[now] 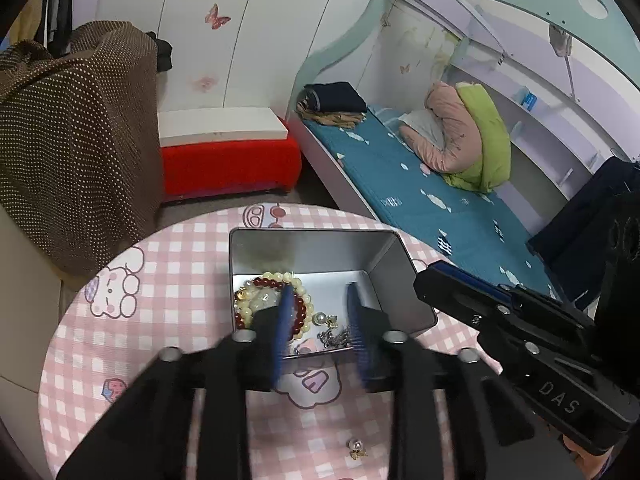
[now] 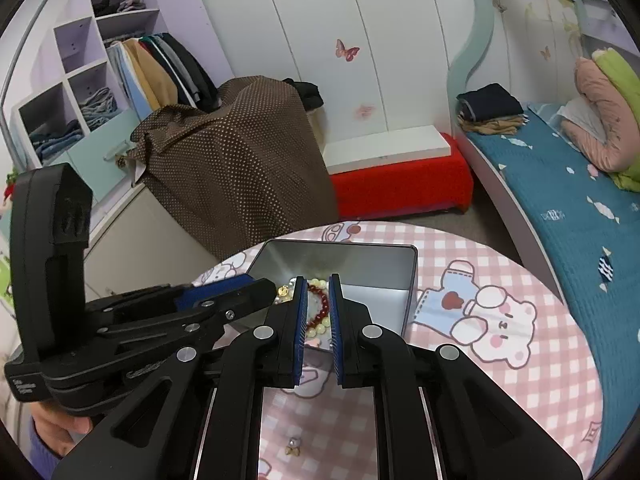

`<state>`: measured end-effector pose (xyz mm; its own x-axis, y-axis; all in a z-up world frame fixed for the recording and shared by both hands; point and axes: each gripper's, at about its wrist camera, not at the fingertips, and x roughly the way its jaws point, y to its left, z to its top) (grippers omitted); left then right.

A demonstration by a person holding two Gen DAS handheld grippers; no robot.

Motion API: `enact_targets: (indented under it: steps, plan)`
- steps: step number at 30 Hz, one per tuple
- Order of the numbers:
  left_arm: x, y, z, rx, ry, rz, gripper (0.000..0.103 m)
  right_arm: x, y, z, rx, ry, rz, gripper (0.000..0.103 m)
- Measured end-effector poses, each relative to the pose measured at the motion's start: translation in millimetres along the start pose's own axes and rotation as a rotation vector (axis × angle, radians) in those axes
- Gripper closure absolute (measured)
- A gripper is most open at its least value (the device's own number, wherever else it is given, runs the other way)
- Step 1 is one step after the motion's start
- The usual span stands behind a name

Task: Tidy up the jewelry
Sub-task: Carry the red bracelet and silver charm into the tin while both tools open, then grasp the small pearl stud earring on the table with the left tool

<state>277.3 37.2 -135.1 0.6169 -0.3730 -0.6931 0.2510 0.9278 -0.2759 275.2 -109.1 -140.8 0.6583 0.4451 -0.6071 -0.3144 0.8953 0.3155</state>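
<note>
The right gripper, marked "DAS", is pressed together, empty; the left gripper stands spread above the tin box.

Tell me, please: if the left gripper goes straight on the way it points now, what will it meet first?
Most likely the left gripper meets the bead bracelets and small pieces on the floor of the open metal tin, though depth is unclear.

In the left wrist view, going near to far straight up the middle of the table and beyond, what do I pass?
Small pearl-and-gold earring lying loose on the pink checked tablecloth → left gripper, jaws apart → open silver metal tin holding beaded bracelets → red padded bench with a white board on top → white wardrobe doors with butterfly stickers.
</note>
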Motion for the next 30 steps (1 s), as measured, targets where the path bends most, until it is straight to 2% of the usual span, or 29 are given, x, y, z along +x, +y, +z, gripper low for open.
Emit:
enact_targets:
  steps: [6, 9, 11, 13, 14, 15, 16, 24, 28, 30]
  plan:
    - [-7, -1, -2, -0.004, -0.005, 0.002, 0.073, -5, -2, -3, 0.017, -0.001, -0.003, 0.089]
    - [-14, -3, -7, -0.004, -0.018, 0.008, 0.058, -8, -3, -5, 0.013, 0.007, -0.009, 0.089]
    - [-20, -4, -13, 0.001, -0.026, 0.005, 0.057, -14, -4, -9, 0.018, 0.008, -0.006, 0.088]
    - [-24, -6, -19, 0.005, -0.029, 0.009, 0.054, -19, -6, -15, 0.024, 0.006, -0.014, 0.080]
    - [-25, -8, -22, 0.007, -0.032, 0.014, 0.052, -22, -6, -17, 0.023, 0.004, -0.015, 0.071]
    - [-27, -9, -27, 0.010, -0.035, 0.023, 0.050, -26, -6, -21, 0.019, 0.002, -0.020, 0.057]
    - [-28, -10, -32, 0.012, -0.034, 0.030, 0.050, -29, -7, -24, 0.017, -0.002, -0.028, 0.054]
    - [-27, -22, -77, 0.020, -0.016, 0.078, 0.050, -45, -17, -55, 0.012, 0.018, -0.054, 0.054]
    - [-17, -37, -101, 0.062, 0.015, 0.117, 0.052, -47, -21, -71, 0.022, 0.034, -0.058, 0.051]
    - [-13, -41, -109, 0.068, 0.031, 0.113, 0.052, -47, -23, -78, 0.026, 0.045, -0.058, 0.051]
